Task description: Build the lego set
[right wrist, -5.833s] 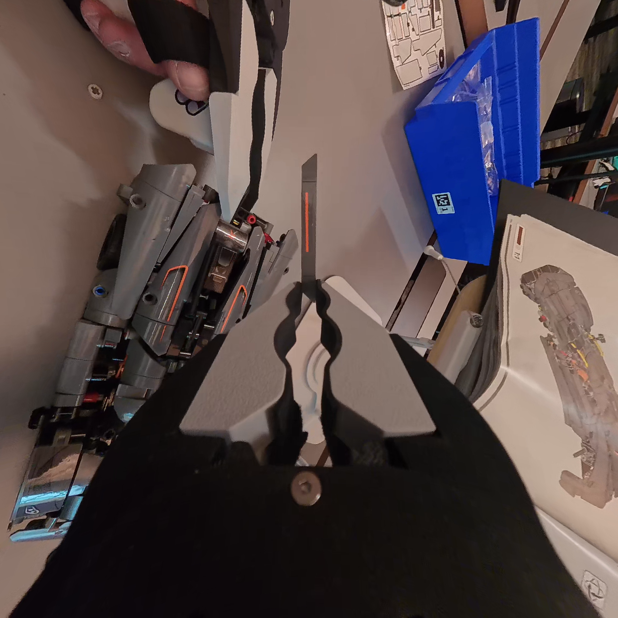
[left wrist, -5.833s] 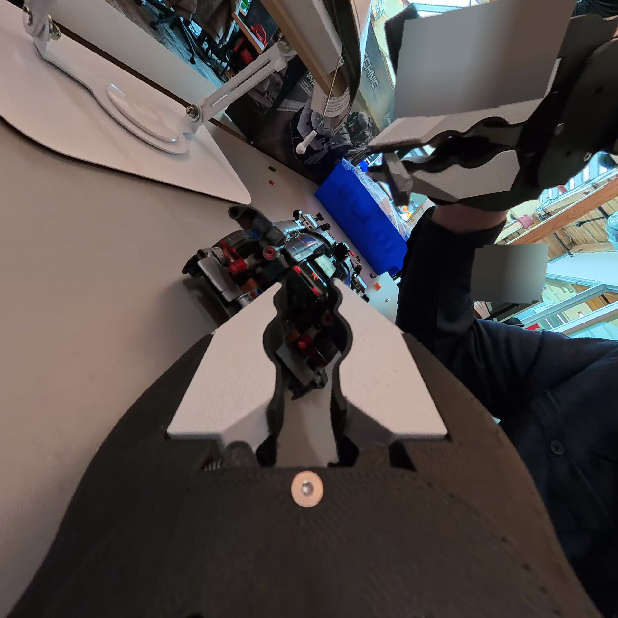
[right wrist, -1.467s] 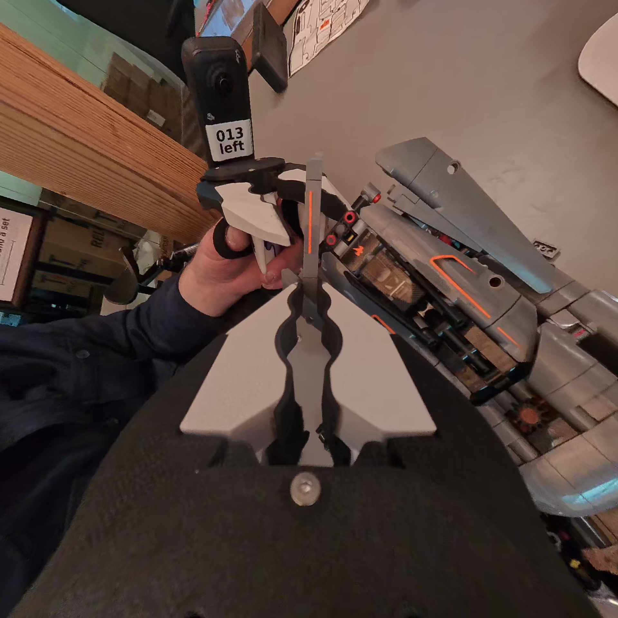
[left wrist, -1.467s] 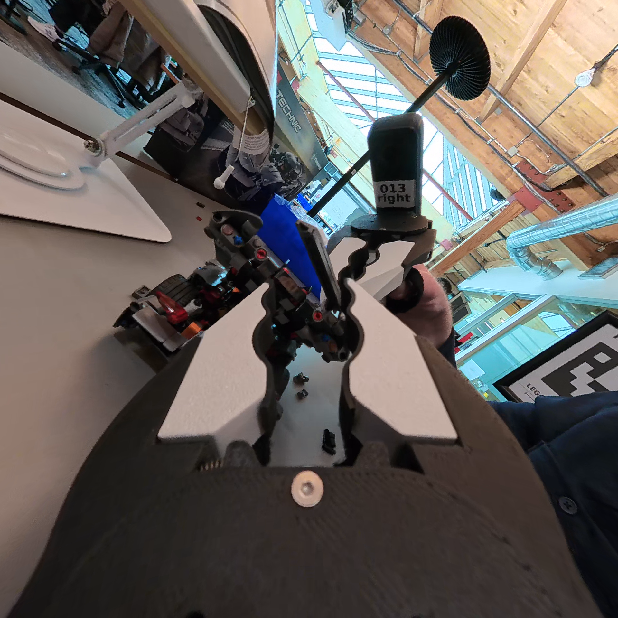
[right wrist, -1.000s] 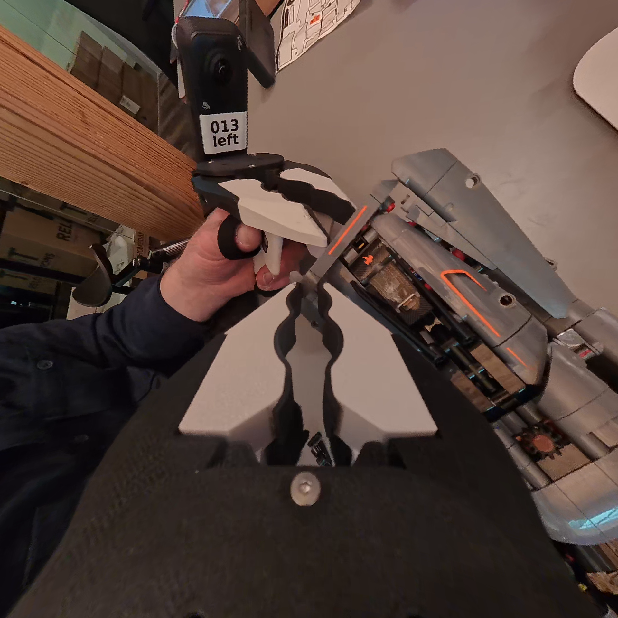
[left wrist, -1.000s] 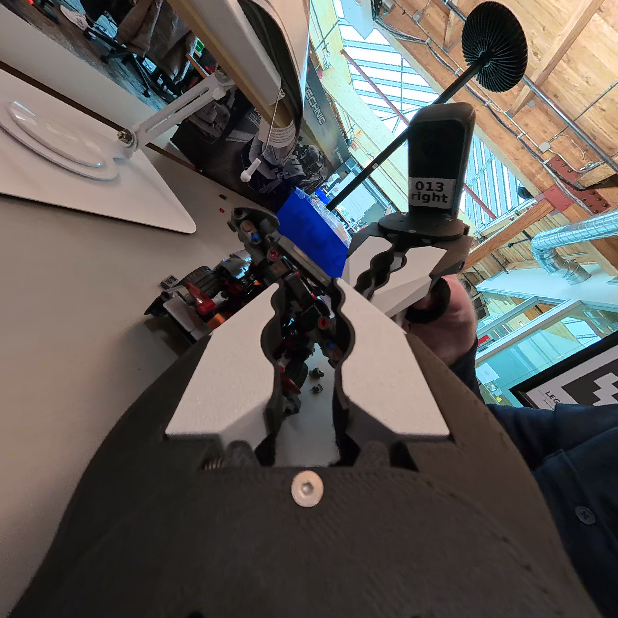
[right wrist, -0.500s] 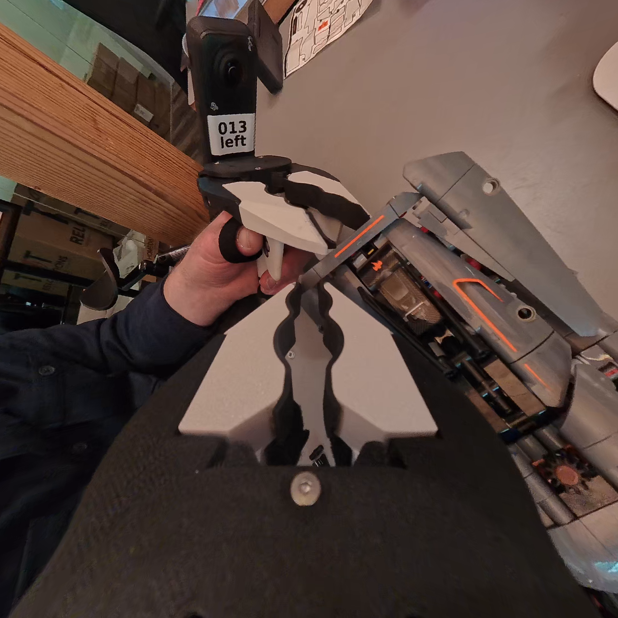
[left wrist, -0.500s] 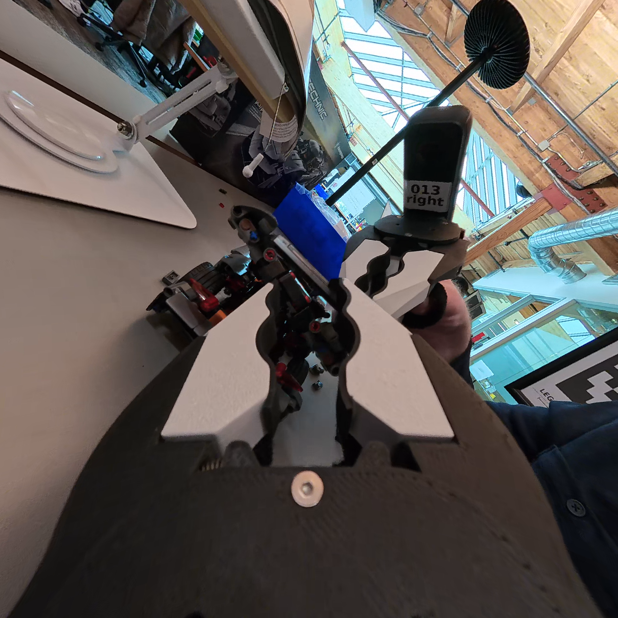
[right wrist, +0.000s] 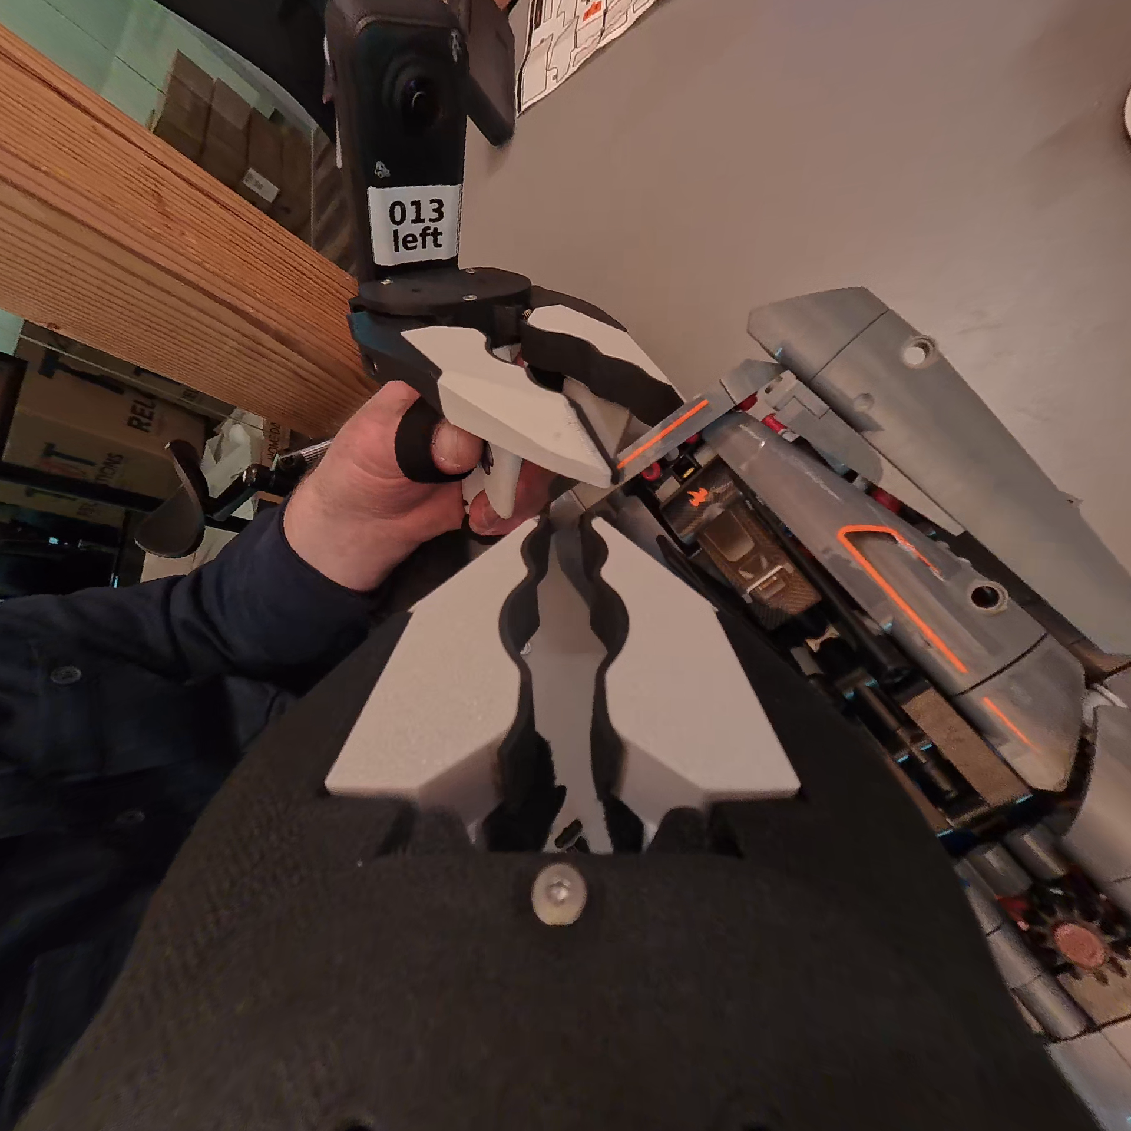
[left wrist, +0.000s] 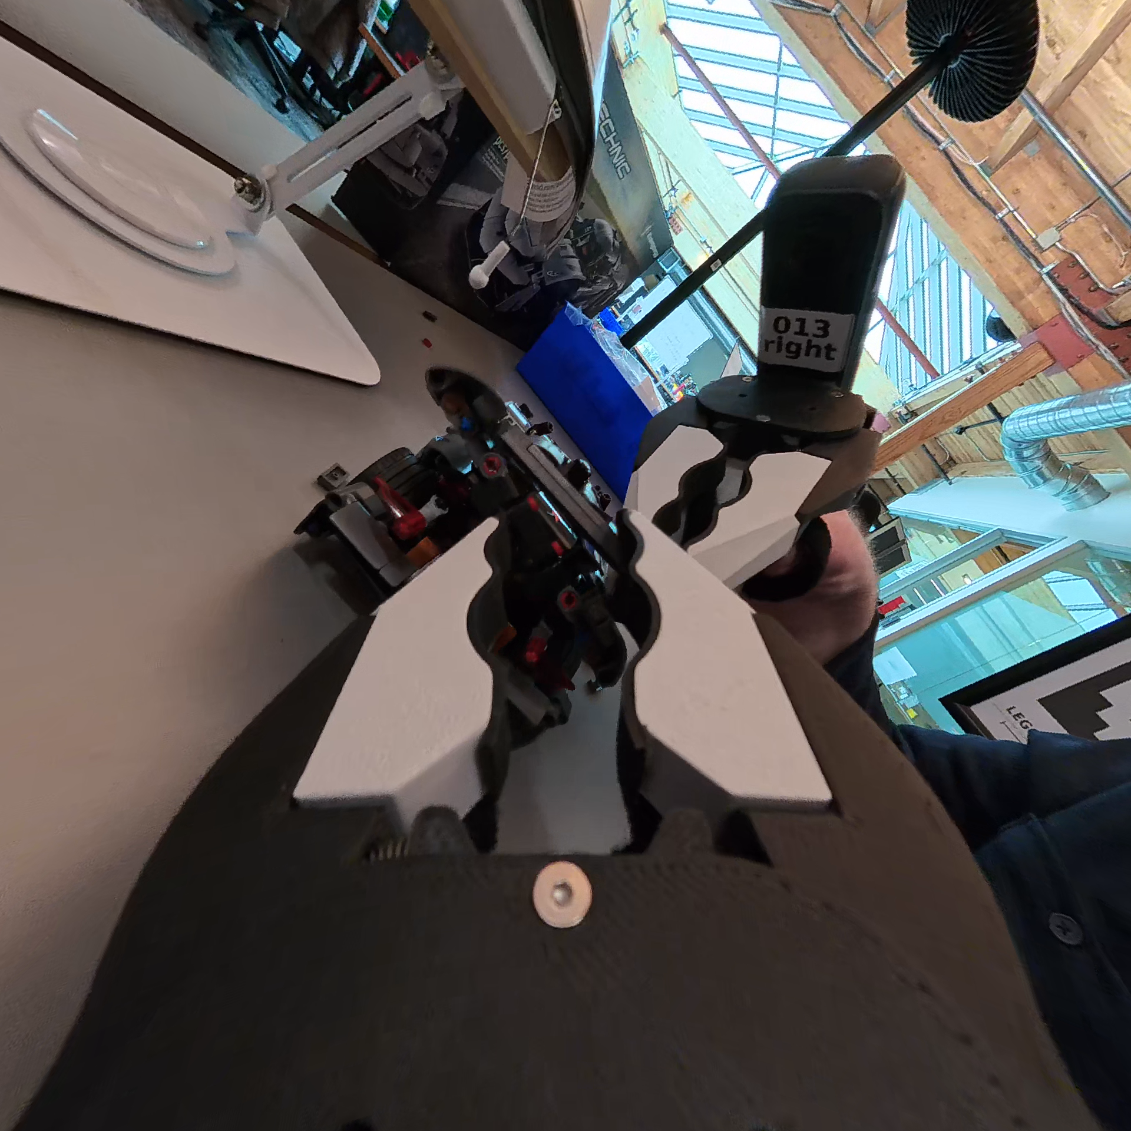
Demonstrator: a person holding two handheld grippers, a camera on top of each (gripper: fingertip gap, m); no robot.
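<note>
Left gripper (left wrist: 560, 538) jaws parted around the dark end of the lego car (left wrist: 532, 551), which lies on the grey table (left wrist: 153, 551). Right gripper (left wrist: 713, 508), just past the right jaw, pinches a thin grey panel (left wrist: 569, 489) laid along the car. Blue bin (left wrist: 581, 391) lies farther ahead.

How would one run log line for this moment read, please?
left gripper: shut on car model | right gripper: shut on grey panel | panel laid against model

Lego car (left wrist: 465, 508) on table (left wrist: 153, 489), bin (left wrist: 581, 391) behind it.
</note>
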